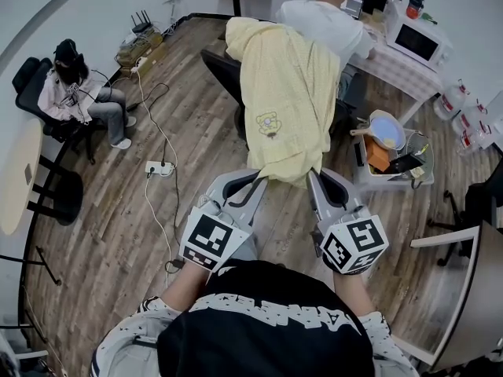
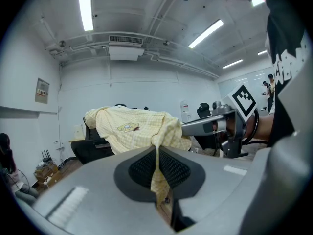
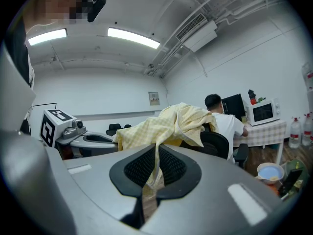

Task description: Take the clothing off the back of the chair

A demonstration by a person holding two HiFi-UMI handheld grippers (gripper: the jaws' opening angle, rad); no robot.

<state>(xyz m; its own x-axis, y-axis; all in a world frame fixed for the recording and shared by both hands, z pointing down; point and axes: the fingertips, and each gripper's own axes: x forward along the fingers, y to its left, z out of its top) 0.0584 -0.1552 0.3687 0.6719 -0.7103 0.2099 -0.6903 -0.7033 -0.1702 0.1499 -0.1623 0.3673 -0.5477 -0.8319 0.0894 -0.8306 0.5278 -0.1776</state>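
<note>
Gripping the near hem of a yellow checked shirt [image 1: 283, 93]: left tongs [image 2: 156, 155] and right tongs [image 3: 156, 153], each closed tight on its own pinch of cloth, side by side at the bottom edge. Shirt draped over the back of a black office chair [image 1: 222, 71], small bear patch showing, cloth running from the chair top down to the two grips. Looks like the start of the lift-off step: hold secured at both corners, shirt not yet off the chair. Calls next, by this reading, for raising both corners together, up and over the top of the chair back, then drawing the cloth toward the wearer, keeping the pull even so as not to snag the far side or roll the chair. Counted: two tongs, one shirt, one chair beneath it. Farther out, two other people, a seated person [image 1: 75, 93] at the left and a person in white [image 1: 330, 22] at a tabletop [image 1: 393, 67], plus one microwave [image 1: 416, 42] there and one power strip [image 1: 159, 168] on the wooden floor [image 1: 118, 210].
</note>
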